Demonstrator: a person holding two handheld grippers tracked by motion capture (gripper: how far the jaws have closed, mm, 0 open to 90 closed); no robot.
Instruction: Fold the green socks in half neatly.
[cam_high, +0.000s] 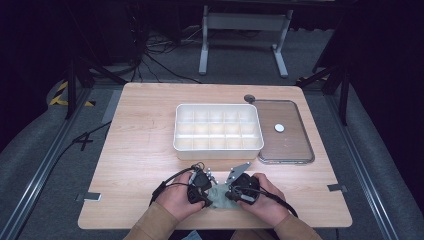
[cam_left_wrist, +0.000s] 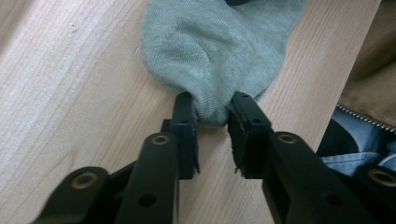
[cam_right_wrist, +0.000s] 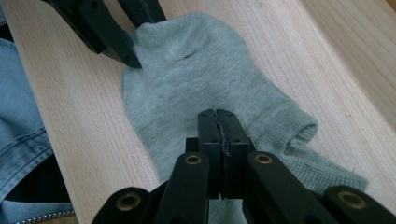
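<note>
Laboratory or recording studio: dark curtained surroundings, aluminium frame rails (cam_high: 47, 160), loose floor cables (cam_high: 150, 55), hazard tape (cam_high: 60, 95), and one isolated wooden surface (cam_high: 145, 150).

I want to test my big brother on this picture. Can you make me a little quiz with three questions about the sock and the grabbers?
1. True or false: the sock is grey.
2. What stands on the table beyond the sock? A) a white tray with compartments B) a red bucket
3. Which gripper's jaws look pressed together on the sock: the left gripper or the right gripper?

Key: 1 true; 2 A; 3 the right gripper.
</note>
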